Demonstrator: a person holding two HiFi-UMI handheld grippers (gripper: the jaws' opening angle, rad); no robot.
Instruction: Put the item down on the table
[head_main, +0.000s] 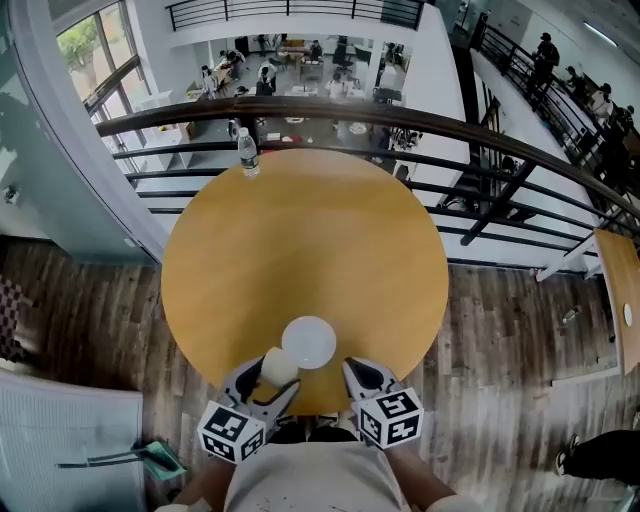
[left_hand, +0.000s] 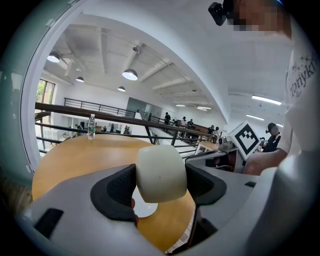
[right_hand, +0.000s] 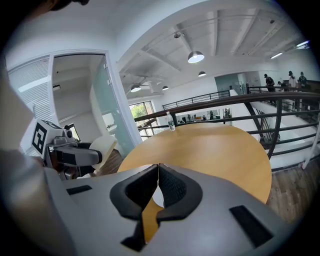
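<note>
One cup (left_hand: 161, 172) in left claw (head_main: 266, 380), at table's (head_main: 300, 240) near edge

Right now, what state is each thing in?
Left claw: shut on the cup.
Right claw: shut, empty.
Cup: gripped, held over the table's near edge, not set down.
Plate: flat on the table, empty.
Bottle: upright at the far edge.

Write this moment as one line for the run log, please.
left gripper: shut on white cup, near table edge | right gripper: shut, empty | white saucer: on table, beside cup | bottle: far edge
</note>
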